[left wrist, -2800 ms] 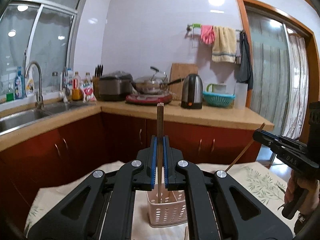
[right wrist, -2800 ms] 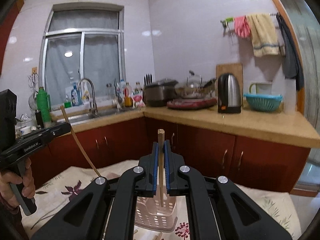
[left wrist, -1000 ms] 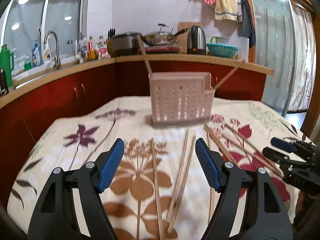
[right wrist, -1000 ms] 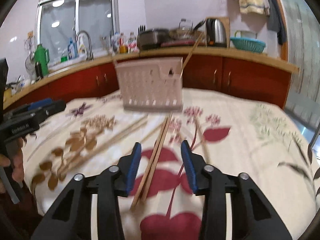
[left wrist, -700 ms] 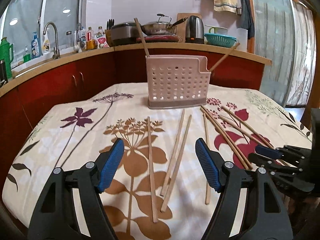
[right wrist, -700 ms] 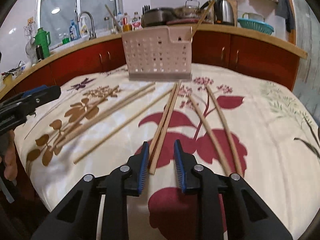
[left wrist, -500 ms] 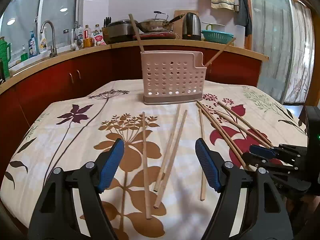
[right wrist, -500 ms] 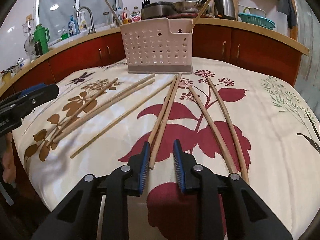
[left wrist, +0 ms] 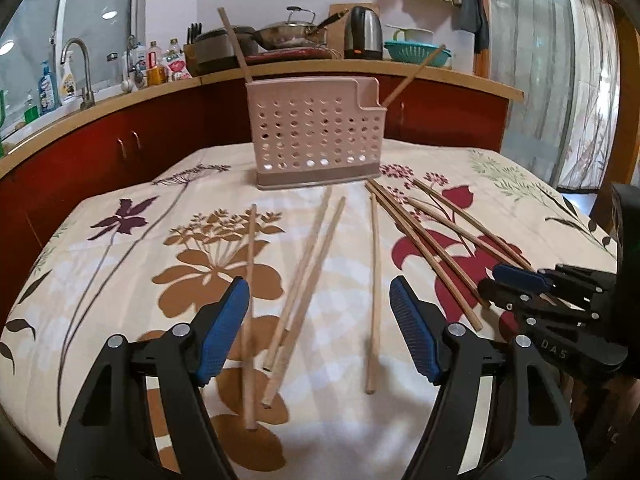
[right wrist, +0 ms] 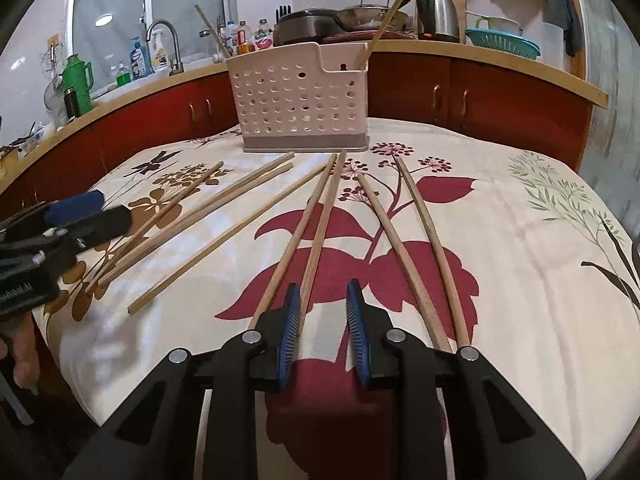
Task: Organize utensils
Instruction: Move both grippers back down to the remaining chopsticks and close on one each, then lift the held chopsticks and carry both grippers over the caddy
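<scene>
A pink perforated utensil holder (left wrist: 316, 136) (right wrist: 300, 100) stands at the far side of the table, with one chopstick (left wrist: 236, 44) leaning out at its left and another (left wrist: 412, 76) at its right. Several loose wooden chopsticks (left wrist: 304, 276) (right wrist: 224, 240) lie on the cloth in front of it. My left gripper (left wrist: 317, 284) hangs open and wide just above two of them. My right gripper (right wrist: 323, 286) is low over the cloth, open with a narrow gap. One darker chopstick's (right wrist: 316, 240) near end lies between its pads, beside the left one, unpressed.
A floral tablecloth (left wrist: 120, 280) covers the table, whose near edge lies just under both grippers. Behind runs a red-cabinet counter (right wrist: 480, 92) with a sink tap (left wrist: 76, 72), a kettle (left wrist: 366, 34) and a wok. A hand (right wrist: 22, 344) holds the left gripper's handle.
Both grippers sank closer to the cloth and the loose chopsticks. The right jaws narrowed around a chopstick's near end. The two chopsticks held 2.8 s ago now stand in the holder.
</scene>
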Motion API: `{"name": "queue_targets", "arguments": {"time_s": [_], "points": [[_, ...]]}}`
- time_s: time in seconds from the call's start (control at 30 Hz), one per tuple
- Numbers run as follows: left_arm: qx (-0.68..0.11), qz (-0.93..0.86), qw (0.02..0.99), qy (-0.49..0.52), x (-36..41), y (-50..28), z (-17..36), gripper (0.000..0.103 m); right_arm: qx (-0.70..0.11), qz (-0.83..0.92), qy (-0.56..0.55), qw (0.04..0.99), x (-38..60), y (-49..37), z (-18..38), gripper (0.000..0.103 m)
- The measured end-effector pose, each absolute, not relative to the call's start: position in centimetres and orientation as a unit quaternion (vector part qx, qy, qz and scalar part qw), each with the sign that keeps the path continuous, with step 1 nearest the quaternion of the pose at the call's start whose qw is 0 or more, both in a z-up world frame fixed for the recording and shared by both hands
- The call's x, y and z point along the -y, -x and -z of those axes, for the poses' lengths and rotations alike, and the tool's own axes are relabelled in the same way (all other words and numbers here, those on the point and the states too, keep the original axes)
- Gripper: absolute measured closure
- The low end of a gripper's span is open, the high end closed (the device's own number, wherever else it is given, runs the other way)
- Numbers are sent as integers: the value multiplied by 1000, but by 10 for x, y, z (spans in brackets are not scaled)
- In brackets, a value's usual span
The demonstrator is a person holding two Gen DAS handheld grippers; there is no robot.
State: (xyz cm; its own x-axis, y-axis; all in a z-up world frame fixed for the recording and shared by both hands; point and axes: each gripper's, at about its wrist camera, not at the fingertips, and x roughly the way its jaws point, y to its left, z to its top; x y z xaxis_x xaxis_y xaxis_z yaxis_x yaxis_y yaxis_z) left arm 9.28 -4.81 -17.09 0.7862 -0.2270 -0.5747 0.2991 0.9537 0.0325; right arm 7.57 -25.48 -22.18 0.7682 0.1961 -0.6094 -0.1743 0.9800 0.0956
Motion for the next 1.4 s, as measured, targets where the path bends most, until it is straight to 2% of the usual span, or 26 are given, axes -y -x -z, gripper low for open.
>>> {"name": "queue_targets", "arguments": {"time_s": [0.3, 0.4, 0.5, 0.63, 0.7, 0.9, 1.13, 1.27, 1.4], "points": [[-312, 142, 936, -75, 58, -95, 182, 38, -331, -110, -16, 937, 249, -78, 226, 78], [-316, 144, 934, -77, 60, -95, 185, 39, -333, -108, -24, 936, 255, -78, 226, 90], [-323, 150, 931, -79, 63, -94, 189, 42, -333, -104, -36, 937, 264, -75, 226, 96], [-336, 163, 924, -85, 70, -94, 198, 48, -332, -98, -43, 937, 271, -70, 226, 96], [-344, 167, 920, -86, 71, -95, 202, 55, -331, -96, -42, 938, 273, -68, 226, 96], [-357, 181, 913, -80, 72, -95, 210, 69, -329, -98, -46, 938, 275, -68, 227, 96], [-355, 183, 912, -89, 71, -88, 210, 70, -329, -100, -50, 938, 276, -68, 227, 96], [-350, 207, 907, -111, 79, -82, 210, 97, -324, -100, -49, 939, 276, -66, 225, 96], [-347, 209, 907, -119, 80, -80, 209, 97, -316, -100, -46, 942, 276, -62, 218, 96]]}}
